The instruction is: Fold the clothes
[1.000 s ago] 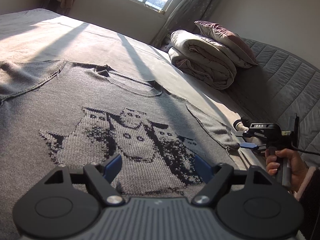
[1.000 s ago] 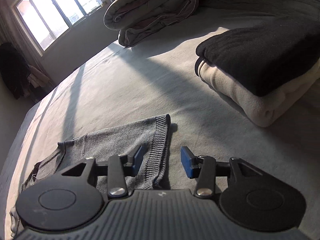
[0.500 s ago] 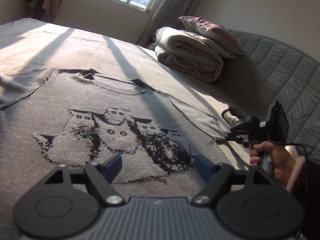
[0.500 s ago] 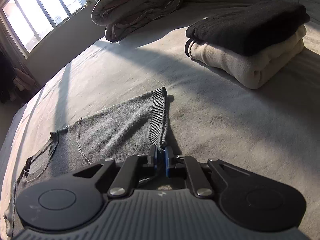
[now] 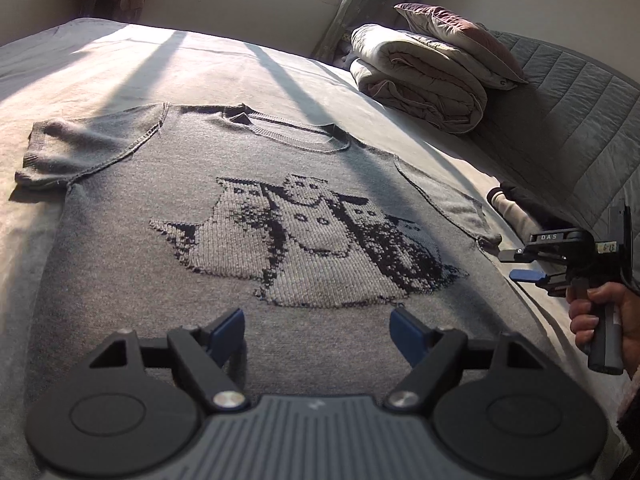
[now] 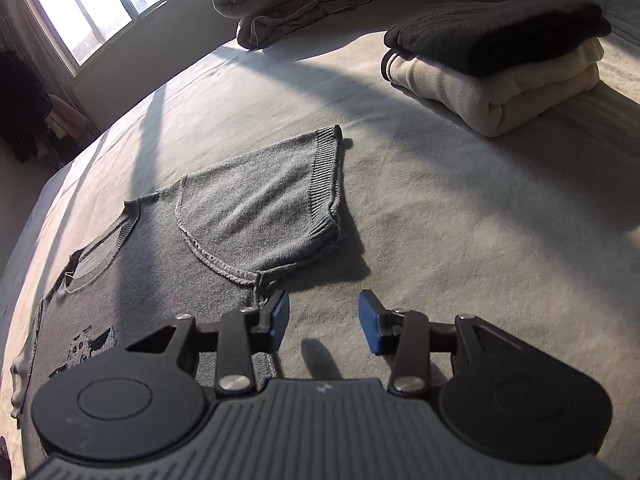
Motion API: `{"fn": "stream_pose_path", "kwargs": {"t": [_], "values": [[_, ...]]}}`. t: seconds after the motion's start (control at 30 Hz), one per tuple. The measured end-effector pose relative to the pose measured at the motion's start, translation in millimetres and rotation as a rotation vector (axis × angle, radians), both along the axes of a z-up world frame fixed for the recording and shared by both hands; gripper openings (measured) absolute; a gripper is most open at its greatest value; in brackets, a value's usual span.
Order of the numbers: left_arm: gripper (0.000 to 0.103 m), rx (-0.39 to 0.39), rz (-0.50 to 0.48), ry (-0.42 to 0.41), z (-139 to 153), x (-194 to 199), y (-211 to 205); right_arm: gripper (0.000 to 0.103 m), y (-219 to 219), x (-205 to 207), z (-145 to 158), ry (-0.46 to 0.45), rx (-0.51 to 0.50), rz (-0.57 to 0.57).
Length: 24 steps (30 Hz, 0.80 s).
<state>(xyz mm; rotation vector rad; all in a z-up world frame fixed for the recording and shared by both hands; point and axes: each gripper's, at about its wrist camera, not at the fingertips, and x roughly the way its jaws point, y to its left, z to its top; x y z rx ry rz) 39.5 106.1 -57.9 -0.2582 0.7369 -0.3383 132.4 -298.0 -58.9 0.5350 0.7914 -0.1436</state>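
A grey knit sweater (image 5: 120, 260) with a dark figure pattern lies flat and face up on the bed, both short sleeves spread out. My left gripper (image 5: 316, 324) hovers open over its lower front with nothing between the fingers. In the right wrist view the sweater's right sleeve (image 6: 260, 208) lies flat, its ribbed cuff toward the folded stack. My right gripper (image 6: 323, 318) sits just below the armpit seam; its jaws are opening and only bare sheet shows between them. A hand (image 5: 600, 320) holds that right gripper (image 5: 520, 265) at the sweater's right edge.
A folded stack of black and cream clothes (image 6: 500, 64) rests on the bed beyond the sleeve. A rolled duvet (image 5: 420, 80) with a pillow (image 5: 460, 24) lies against the quilted headboard (image 5: 580, 120). Bare sheet (image 6: 480, 220) stretches right of the sleeve.
My right gripper was shut on the sleeve's cuff half a second ago; it has let go, opened and drawn back. The left view has shifted, now showing the left sleeve.
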Motion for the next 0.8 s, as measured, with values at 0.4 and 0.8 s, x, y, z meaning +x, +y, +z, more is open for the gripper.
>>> {"fn": "stream_pose_path", "kwargs": {"t": [0.4,0.8], "values": [[0.080,0.136,0.109,0.075,3.3,-50.7,77.8,0.043,-5.3,-78.9,3.9,0.063,0.263,0.076],[0.059,-0.103,0.081,0.297,-4.5,-80.5,138.3,0.043,1.7,-145.3,0.2,0.139,0.292,0.158]]}}
